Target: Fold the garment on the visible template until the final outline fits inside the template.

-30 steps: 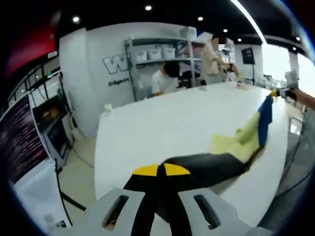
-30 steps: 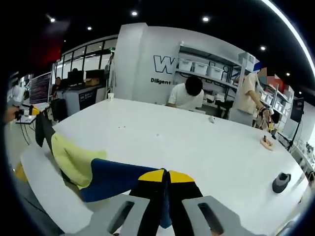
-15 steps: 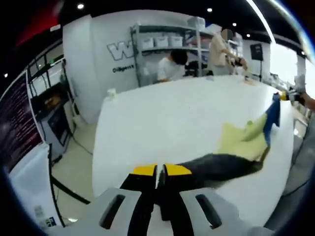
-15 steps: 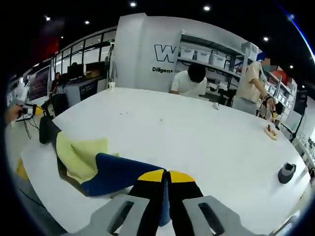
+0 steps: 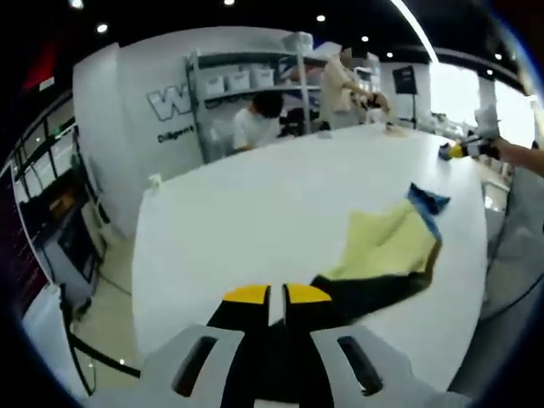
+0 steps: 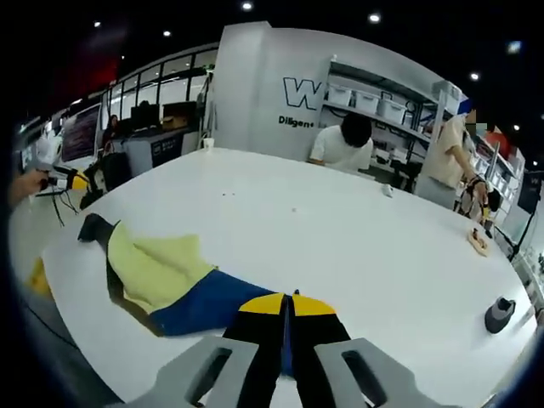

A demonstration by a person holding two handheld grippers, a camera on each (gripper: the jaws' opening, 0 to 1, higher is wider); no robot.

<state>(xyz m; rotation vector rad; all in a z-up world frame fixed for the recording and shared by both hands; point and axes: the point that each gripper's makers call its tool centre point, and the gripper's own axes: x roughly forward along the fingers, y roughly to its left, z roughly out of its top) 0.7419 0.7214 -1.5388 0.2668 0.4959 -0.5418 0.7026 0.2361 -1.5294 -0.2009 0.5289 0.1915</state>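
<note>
Garment (image 6: 161, 276) yellow, blue, black panels; table (image 6: 340, 238) white; fingers (image 6: 265, 308) yellow-tipped black.

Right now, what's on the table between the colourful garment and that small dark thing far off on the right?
Nothing: in the right gripper view, bare white table separates the garment from the dark object.

Ahead of your right tool (image 6: 286, 299) the garment (image 6: 161, 276) is soft matt cloth, with yellow, blue and dark panels, creased and lying limp. Under it the tabletop (image 6: 340, 246) is smooth and white, with a faint sheen from the ceiling lights. Your left tool (image 5: 277, 296) has matt black jaws with yellow tips, set in pale grey moulded plastic, and dark cloth sits pinched between them. Far beyond the tools, the shelving (image 6: 374, 93) looks like grey painted metal carrying pale plastic bins.
</note>
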